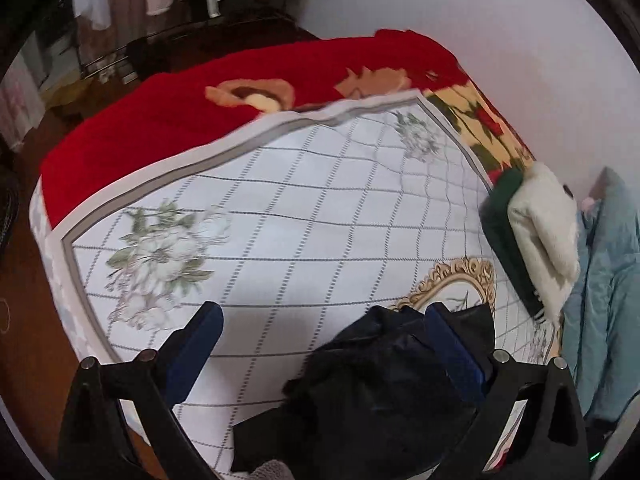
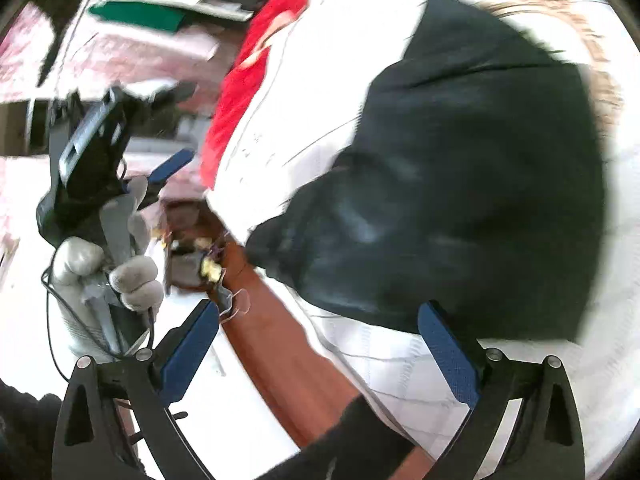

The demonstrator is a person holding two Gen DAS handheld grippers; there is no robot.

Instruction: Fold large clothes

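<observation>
A dark navy garment (image 1: 384,392) lies bunched on the white grid-patterned bed sheet (image 1: 280,240) at the near edge of the bed. My left gripper (image 1: 324,320) is open, its right finger (image 1: 452,344) resting against the garment. In the right wrist view the same garment (image 2: 460,184) lies crumpled on the sheet (image 2: 320,80). My right gripper (image 2: 320,320) is open and empty just below the garment's near edge. The left gripper (image 2: 172,166), held in a gloved hand (image 2: 120,268), shows at the left, off the bed.
A red floral blanket (image 1: 200,120) covers the far part of the bed. A folded white and green cloth (image 1: 536,236) and a light blue garment (image 1: 608,280) lie at the right. Clothes hang on a rack (image 1: 160,0) beyond. Brown floor (image 2: 288,360) runs beside the bed.
</observation>
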